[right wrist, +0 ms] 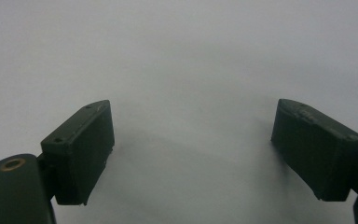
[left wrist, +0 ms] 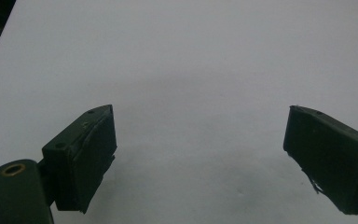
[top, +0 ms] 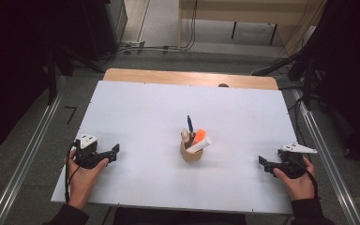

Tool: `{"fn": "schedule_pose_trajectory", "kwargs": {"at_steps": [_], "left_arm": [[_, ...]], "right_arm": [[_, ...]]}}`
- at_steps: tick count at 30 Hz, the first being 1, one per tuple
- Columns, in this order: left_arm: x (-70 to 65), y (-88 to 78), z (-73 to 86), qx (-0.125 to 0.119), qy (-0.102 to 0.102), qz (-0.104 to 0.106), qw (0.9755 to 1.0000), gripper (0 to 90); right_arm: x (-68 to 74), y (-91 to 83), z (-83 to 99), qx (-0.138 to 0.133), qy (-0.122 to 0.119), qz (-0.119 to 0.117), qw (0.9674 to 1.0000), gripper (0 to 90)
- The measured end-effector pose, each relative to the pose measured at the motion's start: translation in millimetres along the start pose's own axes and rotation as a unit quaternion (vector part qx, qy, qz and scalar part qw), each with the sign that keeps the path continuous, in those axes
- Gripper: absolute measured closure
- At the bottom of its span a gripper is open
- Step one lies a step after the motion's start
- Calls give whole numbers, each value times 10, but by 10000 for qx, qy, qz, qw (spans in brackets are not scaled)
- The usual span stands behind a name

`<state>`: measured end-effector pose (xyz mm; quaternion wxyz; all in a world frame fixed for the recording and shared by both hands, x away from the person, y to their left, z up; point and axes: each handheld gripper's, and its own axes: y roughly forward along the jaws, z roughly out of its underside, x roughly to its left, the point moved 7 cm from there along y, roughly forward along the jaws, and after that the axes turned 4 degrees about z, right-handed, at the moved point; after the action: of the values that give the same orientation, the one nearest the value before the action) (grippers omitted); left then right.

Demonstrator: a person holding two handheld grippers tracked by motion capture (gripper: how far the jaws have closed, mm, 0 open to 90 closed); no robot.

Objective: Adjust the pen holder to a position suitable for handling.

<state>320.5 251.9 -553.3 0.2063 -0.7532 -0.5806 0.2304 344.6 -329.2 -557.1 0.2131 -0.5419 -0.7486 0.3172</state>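
A small tan cup [top: 191,153] stands near the middle of the white table [top: 159,108]. It holds a blue pen [top: 190,123], an orange marker [top: 198,137], a white tube [top: 200,144] and a tan wooden piece [top: 185,136]. My left gripper [top: 115,151] rests at the table's left front, held by a hand, jaws wide apart and empty; in the left gripper view the left gripper [left wrist: 200,144] has bare table between its jaws. My right gripper [top: 262,163] rests at the right front, open and empty; the right gripper [right wrist: 193,140] also faces bare table.
The table's far wooden edge [top: 187,77] shows beyond the white sheet. Metal rails [top: 26,154] run along the floor on both sides. Dark equipment and cables [top: 281,61] stand behind, with a pale desk [top: 243,14] farther back.
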Motion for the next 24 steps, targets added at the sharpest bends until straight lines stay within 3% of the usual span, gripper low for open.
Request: {"fn": "schedule_pose_trajectory", "kwargs": {"at_steps": [12,24], "left_arm": [[19,85,35,447,-66,-42,9990,91],[15,93,37,470,-53,-60,9989,87]], "right_arm": [[13,17,9,-9,-105,54,9999,98],[22,23,12,2,-151,54,9999,82]]}}
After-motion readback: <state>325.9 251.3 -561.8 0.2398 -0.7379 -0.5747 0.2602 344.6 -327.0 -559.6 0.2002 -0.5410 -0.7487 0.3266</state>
